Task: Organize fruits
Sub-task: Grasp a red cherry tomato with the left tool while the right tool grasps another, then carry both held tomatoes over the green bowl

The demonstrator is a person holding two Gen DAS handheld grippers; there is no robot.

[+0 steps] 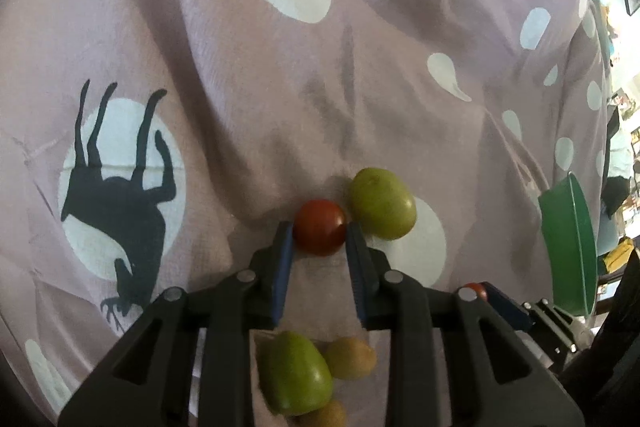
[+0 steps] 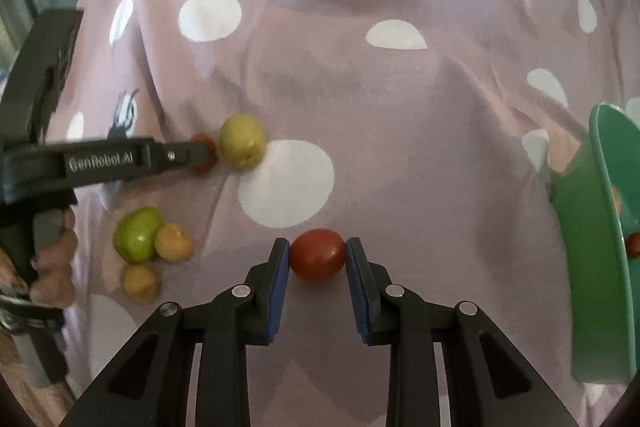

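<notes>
Green fruit (image 1: 382, 203) touches left claw's (image 1: 319, 237) tomato (image 1: 319, 227).

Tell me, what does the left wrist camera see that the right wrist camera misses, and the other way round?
Only the left wrist view shows the black animal print on the cloth. Only the right wrist view shows the person's hand holding the left gripper from the side, and a small red fruit inside the green bowl. Both show each gripper shut on a red tomato, the yellow-green fruit, and the polka-dot cloth.
</notes>
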